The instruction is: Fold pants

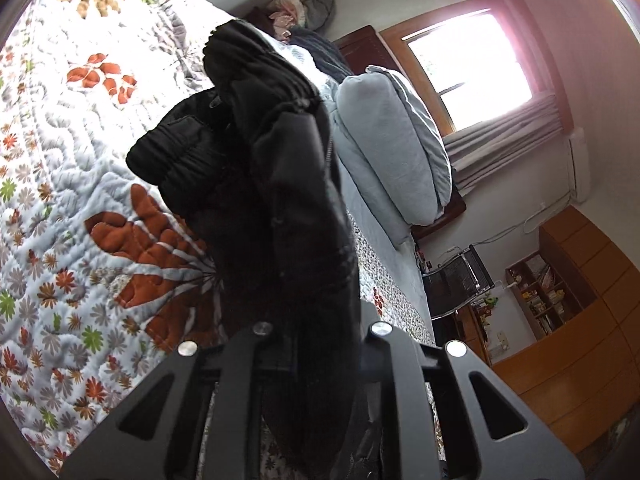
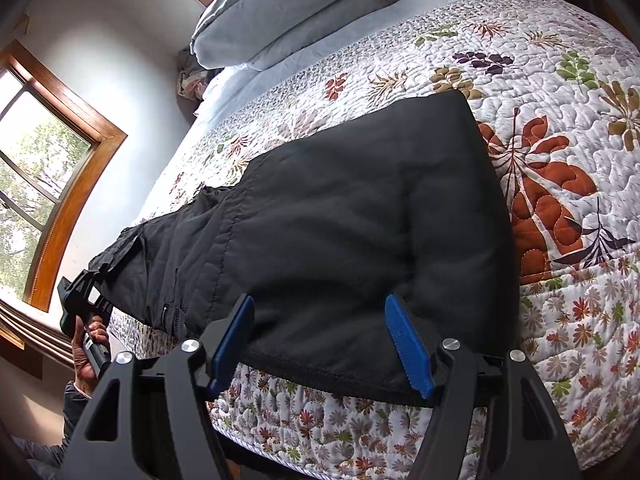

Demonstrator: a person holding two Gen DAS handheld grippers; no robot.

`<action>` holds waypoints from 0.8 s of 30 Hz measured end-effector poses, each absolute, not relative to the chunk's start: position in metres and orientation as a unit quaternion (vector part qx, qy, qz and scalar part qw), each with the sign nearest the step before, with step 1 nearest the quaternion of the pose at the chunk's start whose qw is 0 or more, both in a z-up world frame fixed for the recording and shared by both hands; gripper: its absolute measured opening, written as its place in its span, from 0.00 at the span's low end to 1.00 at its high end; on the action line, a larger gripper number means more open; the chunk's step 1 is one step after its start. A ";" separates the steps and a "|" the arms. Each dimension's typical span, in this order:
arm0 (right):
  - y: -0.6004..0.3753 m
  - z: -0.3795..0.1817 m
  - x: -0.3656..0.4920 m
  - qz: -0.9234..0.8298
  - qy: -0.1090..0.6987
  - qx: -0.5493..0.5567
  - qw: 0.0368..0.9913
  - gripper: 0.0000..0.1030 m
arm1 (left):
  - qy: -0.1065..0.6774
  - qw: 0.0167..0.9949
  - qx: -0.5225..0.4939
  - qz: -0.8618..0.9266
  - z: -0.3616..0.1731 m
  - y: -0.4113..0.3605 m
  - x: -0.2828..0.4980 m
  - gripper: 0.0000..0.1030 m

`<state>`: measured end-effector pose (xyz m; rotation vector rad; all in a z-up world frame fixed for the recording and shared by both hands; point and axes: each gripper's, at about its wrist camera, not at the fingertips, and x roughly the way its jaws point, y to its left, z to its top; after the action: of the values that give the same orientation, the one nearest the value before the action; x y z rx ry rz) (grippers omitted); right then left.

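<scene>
Up close in the left wrist view, black pants (image 1: 276,184) fill the middle of the frame, bunched and lifted off the quilt (image 1: 52,184), running from the ribbed cuffs at upper centre down between the black arms of the left gripper (image 1: 316,368). Its pads are buried under the cloth and cannot be seen, but the jaws are pressed together on the pants. The lower part of the fabric is dark and blurred, so no seam or fold reads there. Pale pillows (image 1: 392,144) lie right of centre, a glaring window (image 1: 472,68) sits at upper right, and a heap of clothes (image 1: 296,8) at top centre is too small to sort out.

From the right wrist view, the pants (image 2: 340,220) lie across the middle of the frame on the quilt (image 2: 560,80), one broad end reaching the mattress edge at the bottom, where the hem hangs slightly over. The right gripper (image 2: 324,344) stands apart, its blue pads (image 2: 408,344) either side of that end; whether they touch the cloth is unclear. At lower left a hand (image 2: 86,356) grips the other tool's handle, partly cut off by the gripper's frame.
</scene>
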<state>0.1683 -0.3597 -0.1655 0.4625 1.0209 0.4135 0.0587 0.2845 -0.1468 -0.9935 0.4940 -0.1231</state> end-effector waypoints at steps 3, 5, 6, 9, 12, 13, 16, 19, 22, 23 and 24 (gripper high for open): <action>-0.361 -0.166 0.168 0.197 0.480 0.220 0.826 0.67 | 0.227 0.863 -0.444 -0.074 -0.131 0.269 0.061 0.15; -0.362 -0.166 0.167 0.197 0.479 0.221 0.826 0.67 | 0.224 0.876 -0.418 -0.087 -0.121 0.256 0.064 0.17; -0.362 -0.166 0.167 0.198 0.478 0.221 0.827 0.67 | 0.223 0.880 -0.408 -0.095 -0.116 0.249 0.066 0.17; -0.362 -0.165 0.166 0.198 0.476 0.221 0.828 0.67 | 0.221 0.888 -0.383 -0.125 -0.105 0.229 0.069 0.19; -0.364 -0.164 0.165 0.198 0.474 0.220 0.829 0.67 | 0.227 0.897 -0.348 -0.150 -0.095 0.204 0.072 0.21; -0.365 -0.163 0.164 0.198 0.473 0.220 0.830 0.67 | 0.230 0.898 -0.340 -0.158 -0.093 0.196 0.074 0.22; -0.366 -0.162 0.163 0.196 0.472 0.221 0.831 0.67 | 0.236 0.899 -0.324 -0.179 -0.094 0.179 0.078 0.23; -0.368 -0.160 0.163 0.194 0.470 0.220 0.832 0.67 | 0.249 0.900 -0.295 -0.201 -0.094 0.158 0.081 0.23; -0.370 -0.156 0.165 0.195 0.467 0.221 0.834 0.67 | 0.264 0.898 -0.271 -0.224 -0.096 0.144 0.083 0.23; -0.371 -0.155 0.166 0.195 0.466 0.223 0.834 0.67 | 0.271 0.896 -0.264 -0.232 -0.098 0.136 0.084 0.23; -0.371 -0.153 0.167 0.196 0.463 0.225 0.834 0.67 | 0.277 0.895 -0.255 -0.239 -0.098 0.121 0.088 0.23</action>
<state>0.1670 -0.3707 -0.1527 0.4776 0.9810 0.4151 0.0882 0.1211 -0.0976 -0.5295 0.5738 -0.4954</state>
